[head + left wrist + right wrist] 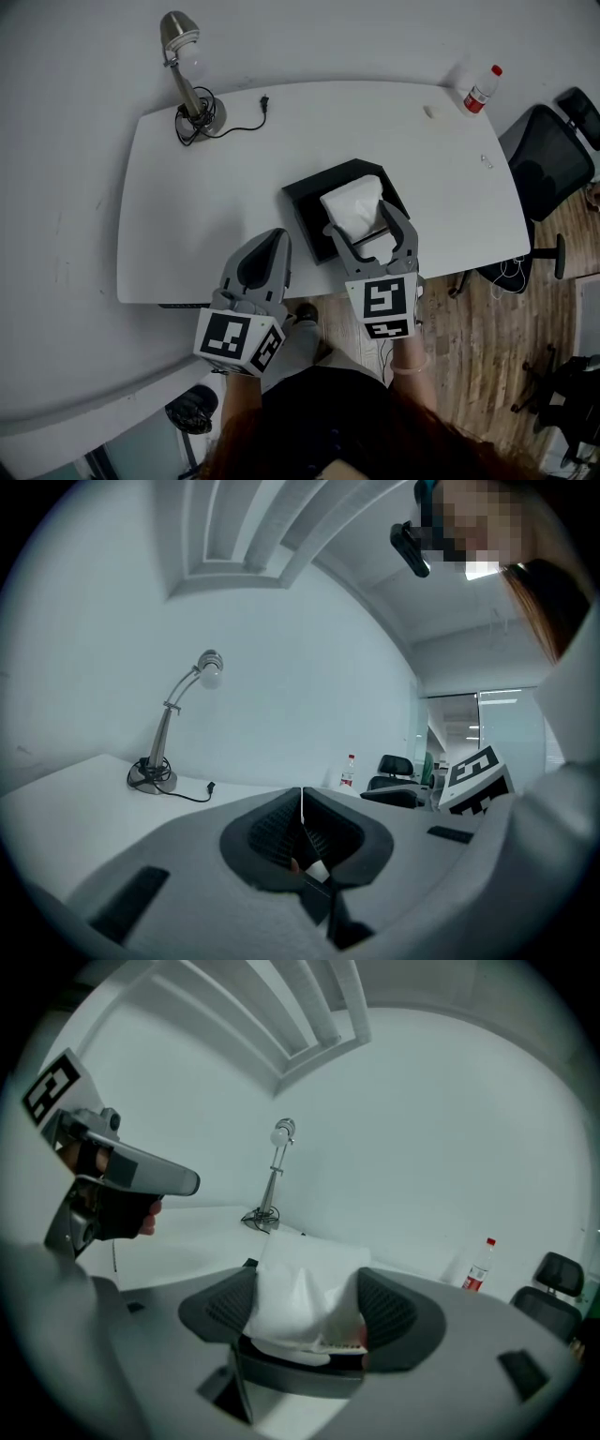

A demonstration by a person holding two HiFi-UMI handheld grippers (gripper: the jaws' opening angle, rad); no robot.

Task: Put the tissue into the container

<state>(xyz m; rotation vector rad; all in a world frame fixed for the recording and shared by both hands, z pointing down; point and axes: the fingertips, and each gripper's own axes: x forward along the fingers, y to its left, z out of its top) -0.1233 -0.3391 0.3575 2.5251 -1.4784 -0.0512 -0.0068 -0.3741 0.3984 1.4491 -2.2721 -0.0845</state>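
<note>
A white pack of tissue [353, 206] is clamped between the jaws of my right gripper [367, 217], held over the black square container [309, 202] on the white table [187, 216]. In the right gripper view the tissue [305, 1293] fills the gap between both pads, and the right gripper [307, 1309] is shut on it. My left gripper [272, 246] hangs over the table's near edge, left of the container. Its jaws meet with nothing between them, as the left gripper [301, 803] shows in its own view.
A desk lamp [185, 70] with a coiled cord stands at the table's far left. A red-capped bottle [482, 90] stands at the far right corner. A black office chair [546, 159] is to the right of the table, on wooden floor.
</note>
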